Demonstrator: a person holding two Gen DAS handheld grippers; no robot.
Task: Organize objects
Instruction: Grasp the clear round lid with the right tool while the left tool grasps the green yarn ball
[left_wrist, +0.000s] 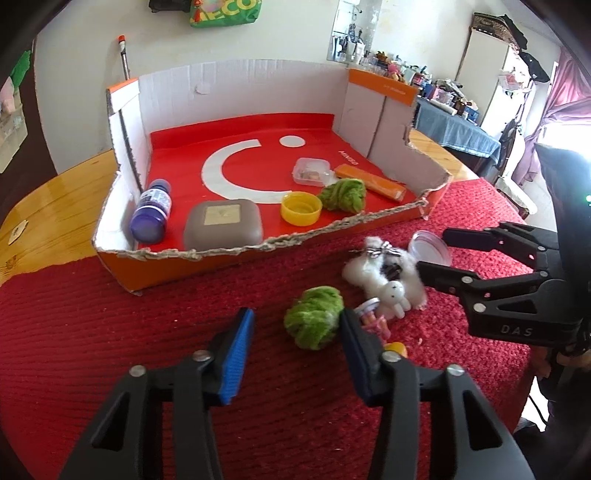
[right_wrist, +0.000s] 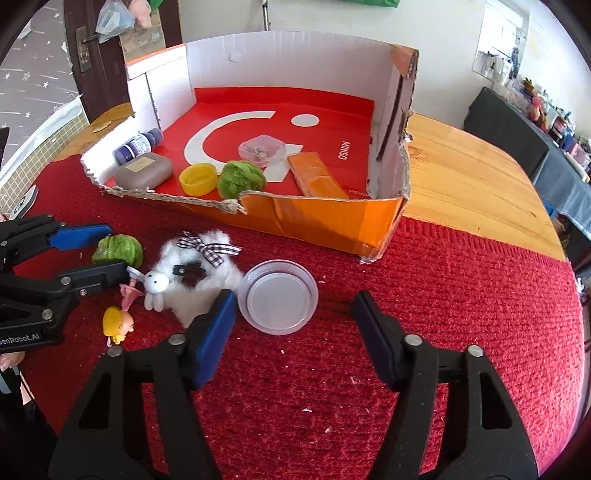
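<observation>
- Room: cluttered domestic space, white walls, a dark wooden door (right_wrist: 88, 48) at the back left, and a blue-draped side table (left_wrist: 458, 129) loaded with small items.
- Surface: varnished wooden table (right_wrist: 472, 173), its near part covered by a red knitted cloth (right_wrist: 443, 295).
- Target: cut-down orange cardboard box with white inner walls and a red floor (right_wrist: 317, 218) sits at the far edge of the cloth. Already inside: purple bottle, grey rounded case, yellow cap, one green yarn ball, clear tub, orange bar.
- Loose items, all on the cloth just in front of the box's low torn wall: white fluffy plush toy with a checked bow (right_wrist: 199, 273), clear round plastic lid (right_wrist: 279, 297), second green woolly ball (left_wrist: 314, 321), small yellow-haired figurine (right_wrist: 118, 325).
- Key relation, left: left gripper (left_wrist: 297, 354) straddles the green woolly ball, which lies just ahead between the jaws. The right pad looks at or near the wool, the left pad is clear. Jaws part-closed, nothing gripped.
- Key relation, right: right gripper (right_wrist: 295, 332) has the clear lid lying flat just ahead between its fingers, nearer the left one. Jaws half-wide, not touching it.
- Judgement: each hand is nearest its own item, and the box lies straight ahead of both.
</observation>
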